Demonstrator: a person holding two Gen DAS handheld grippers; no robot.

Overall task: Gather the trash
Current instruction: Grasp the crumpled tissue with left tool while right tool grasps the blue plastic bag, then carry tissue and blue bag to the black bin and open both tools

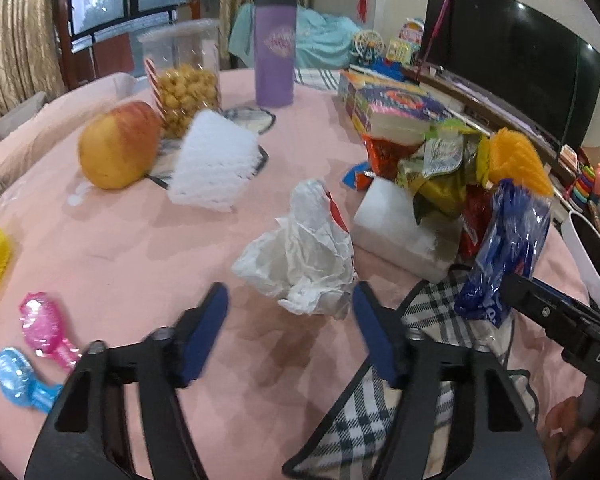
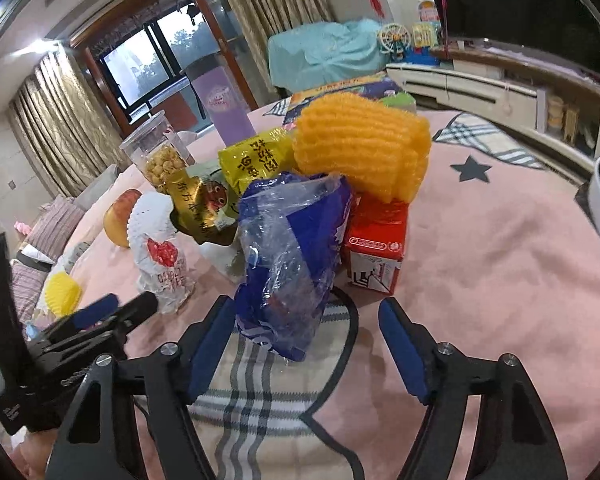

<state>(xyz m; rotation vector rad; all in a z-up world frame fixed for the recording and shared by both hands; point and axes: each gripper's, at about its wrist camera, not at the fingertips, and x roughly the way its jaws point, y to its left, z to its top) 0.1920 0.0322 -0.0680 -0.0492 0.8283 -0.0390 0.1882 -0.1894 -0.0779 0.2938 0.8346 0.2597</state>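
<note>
My left gripper (image 1: 290, 312) is open, its jaws just in front of a crumpled white paper wrapper (image 1: 304, 252) on the pink tablecloth; the wrapper also shows in the right wrist view (image 2: 162, 268). My right gripper (image 2: 308, 332) is open around the lower end of a crumpled blue plastic wrapper (image 2: 292, 256), which also shows in the left wrist view (image 1: 504, 256). Behind it lies a heap of trash: an orange foam net (image 2: 364, 152), a red carton (image 2: 376, 252), yellow and gold snack bags (image 2: 252, 160). The right gripper shows in the left wrist view (image 1: 556, 320), the left gripper in the right wrist view (image 2: 112, 312).
An apple (image 1: 120, 148), a white foam net (image 1: 216, 164), a popcorn jar (image 1: 184, 80), a purple tumbler (image 1: 274, 48) and a stack of books (image 1: 396, 108) stand on the table. A white bin rim (image 1: 588, 256) is at the right. Pink and blue toys (image 1: 40, 328) lie near the left.
</note>
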